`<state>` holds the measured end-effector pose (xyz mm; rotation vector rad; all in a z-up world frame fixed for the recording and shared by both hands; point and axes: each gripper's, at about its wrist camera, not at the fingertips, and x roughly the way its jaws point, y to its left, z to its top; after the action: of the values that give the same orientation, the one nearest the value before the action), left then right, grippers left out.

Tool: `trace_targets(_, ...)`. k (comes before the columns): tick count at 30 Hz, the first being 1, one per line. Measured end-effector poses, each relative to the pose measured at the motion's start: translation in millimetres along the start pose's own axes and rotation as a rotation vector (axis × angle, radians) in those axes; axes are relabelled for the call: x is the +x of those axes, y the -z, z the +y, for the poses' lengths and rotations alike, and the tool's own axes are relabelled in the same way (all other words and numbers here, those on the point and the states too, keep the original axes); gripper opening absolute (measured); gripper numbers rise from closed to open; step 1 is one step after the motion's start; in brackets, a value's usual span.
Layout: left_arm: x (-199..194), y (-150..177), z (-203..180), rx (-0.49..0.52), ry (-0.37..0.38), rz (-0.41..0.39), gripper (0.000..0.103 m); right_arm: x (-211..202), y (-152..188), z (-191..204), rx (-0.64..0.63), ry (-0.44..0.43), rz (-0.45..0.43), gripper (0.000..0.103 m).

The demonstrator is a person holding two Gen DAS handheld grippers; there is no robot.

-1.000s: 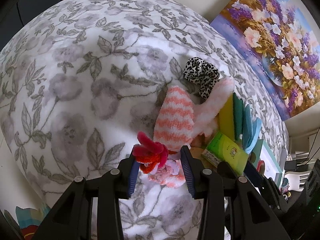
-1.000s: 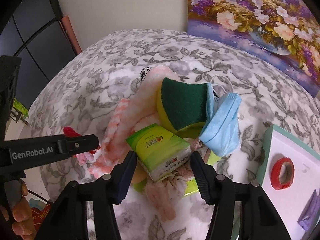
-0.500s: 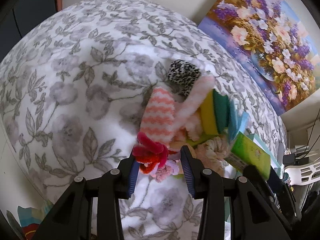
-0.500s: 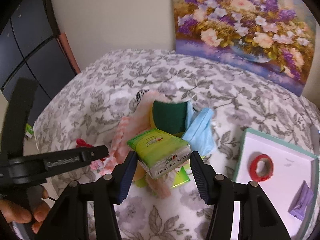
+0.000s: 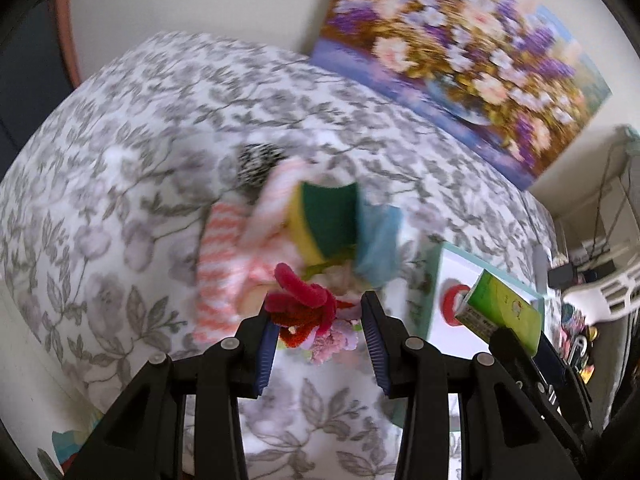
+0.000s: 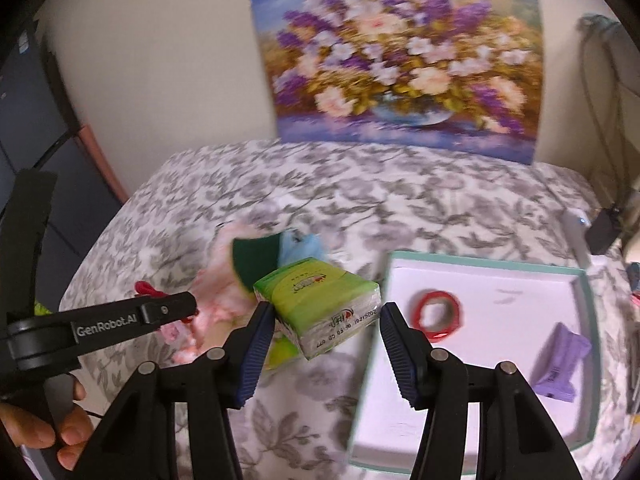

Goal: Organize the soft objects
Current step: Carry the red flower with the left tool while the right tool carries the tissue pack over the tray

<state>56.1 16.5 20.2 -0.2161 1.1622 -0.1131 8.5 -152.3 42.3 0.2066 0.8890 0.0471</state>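
Note:
My left gripper is shut on a red and pink pipe-cleaner flower bunch, held above the bed. My right gripper is shut on a green tissue pack, lifted near the left rim of a white tray; the pack also shows in the left wrist view. A soft pile lies on the floral bedspread: a pink striped sock, a green and yellow sponge, a blue face mask and a leopard scrunchie.
The tray holds a red tape roll and a purple packet. A flower painting leans on the wall behind the bed. A dark cabinet stands at the left. A white chair stands at the right.
Both grippers rose and swung right, towards the tray. The right gripper lifted the tissue pack off the pile. The left gripper still holds the flower bunch.

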Motion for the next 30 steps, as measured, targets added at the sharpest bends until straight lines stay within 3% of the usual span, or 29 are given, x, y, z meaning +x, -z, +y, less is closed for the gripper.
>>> trace_targets(8,15.5,15.8,-71.2,0.157,0.034,0.011,0.042,-17.2,2.8,-54.8,0.089,0.122,-0.033,0.058)
trace_targets(13,46.3,40.1,-104.2,0.244,0.041,0.081,0.042,-16.5,9.2,-94.8,0.154,0.184,-0.017,0.058)
trace_targets(22,69.8,62.3,-138.5,0.324,0.087,0.140,0.042,-16.9,26.8,-157.2,0.266,0.268,0.022,0.058)
trace_targets(30,79.5,75.4,-163.2,0.381,0.097,0.143,0.042,-21.3,42.3,-204.2,0.378,0.314,0.041,0.058)
